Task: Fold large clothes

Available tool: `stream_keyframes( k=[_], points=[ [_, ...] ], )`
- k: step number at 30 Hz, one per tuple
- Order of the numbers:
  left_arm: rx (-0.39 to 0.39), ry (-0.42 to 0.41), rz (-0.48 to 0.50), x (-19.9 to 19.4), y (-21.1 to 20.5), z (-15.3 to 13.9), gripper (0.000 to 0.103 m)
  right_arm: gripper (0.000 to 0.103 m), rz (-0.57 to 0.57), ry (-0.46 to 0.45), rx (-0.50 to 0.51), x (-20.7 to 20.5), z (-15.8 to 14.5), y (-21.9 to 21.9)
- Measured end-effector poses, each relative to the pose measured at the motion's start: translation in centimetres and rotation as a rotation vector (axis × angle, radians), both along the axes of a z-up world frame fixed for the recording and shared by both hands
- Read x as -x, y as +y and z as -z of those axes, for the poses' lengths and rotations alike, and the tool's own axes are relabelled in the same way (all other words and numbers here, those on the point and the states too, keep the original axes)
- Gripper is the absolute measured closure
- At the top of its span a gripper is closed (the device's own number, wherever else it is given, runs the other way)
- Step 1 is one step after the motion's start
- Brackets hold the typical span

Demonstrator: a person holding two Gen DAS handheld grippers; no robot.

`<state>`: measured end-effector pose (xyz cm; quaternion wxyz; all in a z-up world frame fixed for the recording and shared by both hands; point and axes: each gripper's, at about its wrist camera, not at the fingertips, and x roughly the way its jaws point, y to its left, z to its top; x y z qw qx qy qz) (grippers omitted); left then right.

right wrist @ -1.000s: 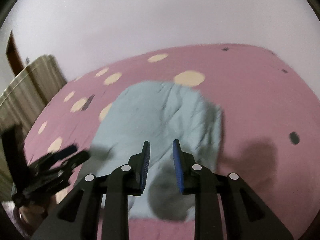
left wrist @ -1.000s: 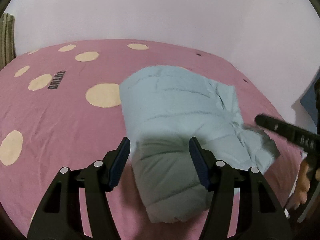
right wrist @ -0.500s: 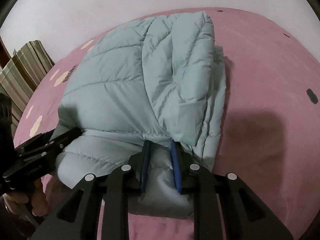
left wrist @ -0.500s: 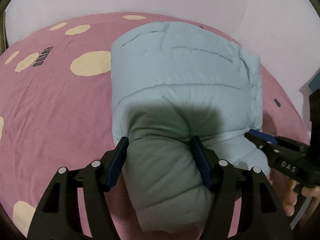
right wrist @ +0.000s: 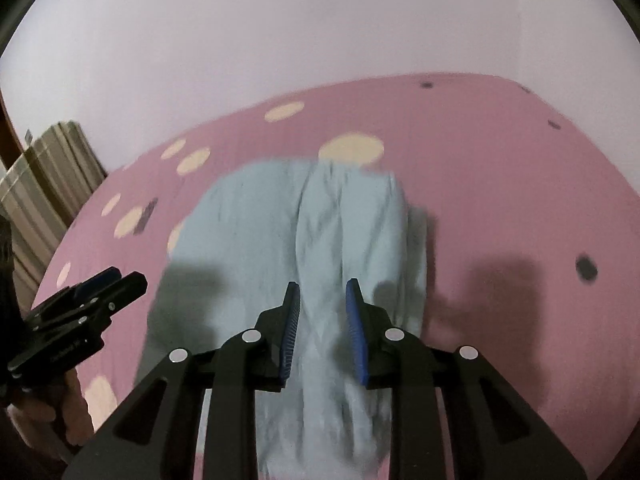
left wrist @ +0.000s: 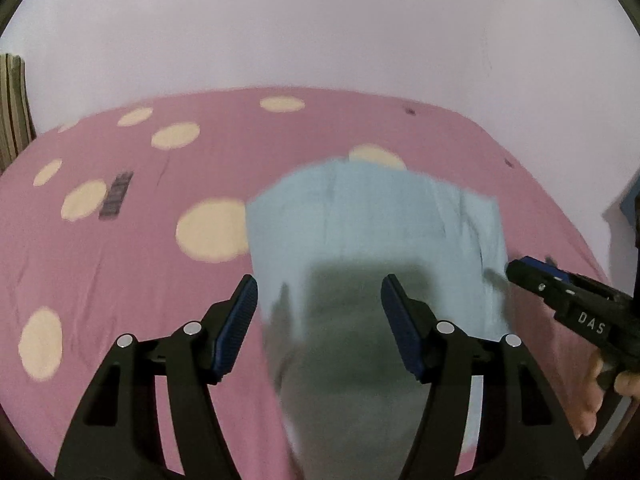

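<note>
A light blue padded jacket (left wrist: pixel 372 232) lies folded in a bundle on the pink bed; it also shows in the right wrist view (right wrist: pixel 304 232). My left gripper (left wrist: pixel 318 300) is open and empty, its jaws wide apart above the bundle's near end. My right gripper (right wrist: pixel 323 304) is open with a narrower gap, above the bundle's right half, and holds nothing. Each gripper shows in the other's view: the right one (left wrist: pixel 568 300) at the right edge, the left one (right wrist: pixel 84 308) at the left edge.
The pink bedsheet (left wrist: pixel 120 264) has cream spots and a small dark label (left wrist: pixel 116 196). A white wall runs behind the bed. A striped curtain (right wrist: pixel 44 184) hangs at the left. A blue object (left wrist: pixel 630 208) is at the right edge.
Both grippers have pulled back up and away from the jacket bundle. The right gripper's jaws have opened wider, and the bundle stays lying on the bed.
</note>
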<state>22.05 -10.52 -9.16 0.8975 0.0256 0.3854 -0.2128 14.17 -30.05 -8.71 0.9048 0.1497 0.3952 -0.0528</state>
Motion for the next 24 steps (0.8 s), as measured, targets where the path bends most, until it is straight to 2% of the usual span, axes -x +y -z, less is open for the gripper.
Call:
stream_keyframes(
  k=[2,7,15,24],
  points=[
    [-0.01,0.005,-0.011,-1.4,-0.9,0.0,0.038,0.061,0.017,-0.014,0.012,-1.8,-0.3,-0.6],
    [-0.045,0.057,-0.025,-4.3,-3.2,2.3,0.038,0.061,0.028,0.019,0.023,-5.1,2.1,-1.6],
    [-0.09,0.088,-0.034,-5.6,-4.5,6.4,0.034,0.06,0.032,0.072,0.009,-6.5,6.6,-2.4],
    [-0.104,0.098,-0.041,-6.4,-5.2,8.2,0.028,0.058,0.04,0.094,0.023,-7.4,9.1,-2.2]
  ],
)
